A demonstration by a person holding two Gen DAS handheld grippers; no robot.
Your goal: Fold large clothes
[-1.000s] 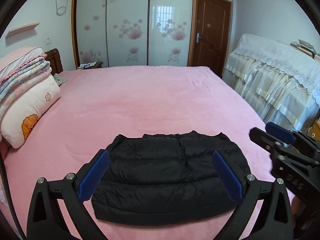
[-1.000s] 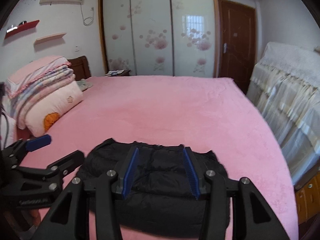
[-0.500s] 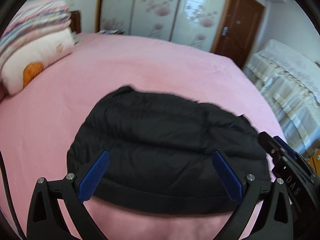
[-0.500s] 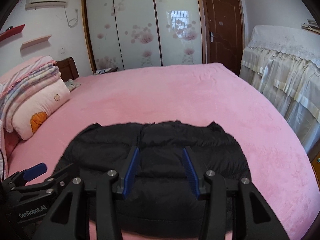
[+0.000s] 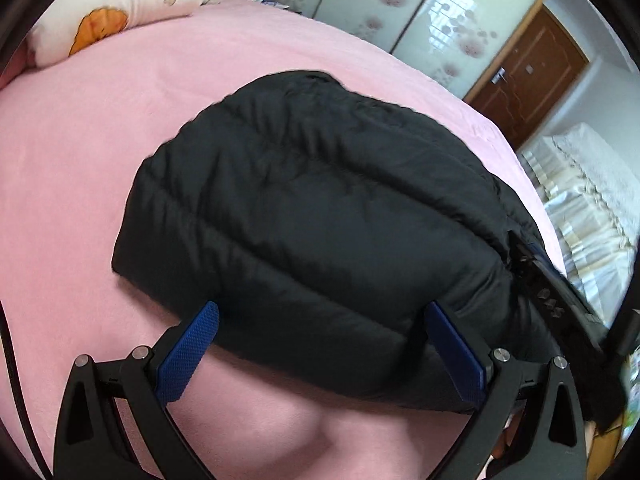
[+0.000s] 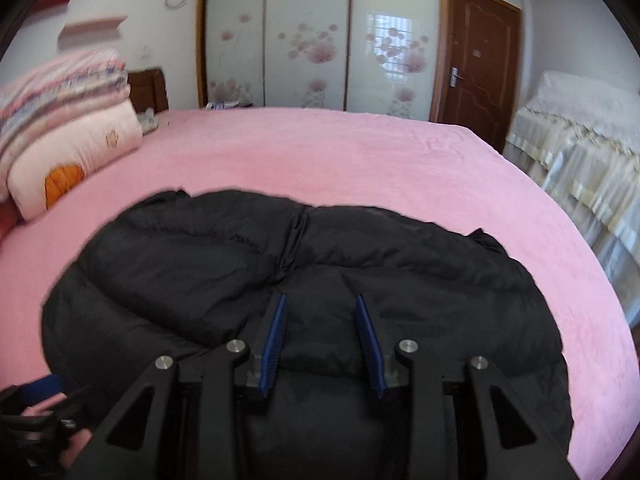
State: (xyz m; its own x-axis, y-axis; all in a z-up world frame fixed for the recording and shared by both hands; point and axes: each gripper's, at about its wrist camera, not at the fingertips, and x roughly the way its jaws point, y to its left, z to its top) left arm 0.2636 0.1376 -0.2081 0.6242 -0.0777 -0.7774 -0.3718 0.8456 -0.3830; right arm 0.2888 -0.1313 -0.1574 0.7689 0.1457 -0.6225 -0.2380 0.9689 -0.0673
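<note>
Slippage is the main risk: the black puffer jacket (image 5: 320, 216) lies folded on the pink bed (image 5: 80, 152), the left tool (image 5: 320, 344) wide around its near edge, the right tool (image 6: 320, 320) narrow, just been closing, gripping nothing; slick padding may spring open.

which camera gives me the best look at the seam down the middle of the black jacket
The right wrist view: the black jacket faces the camera squarely, and its centre seam shows as a clear crease. In the left wrist view the jacket fills the frame, tilted, with no clear centre seam.
</note>
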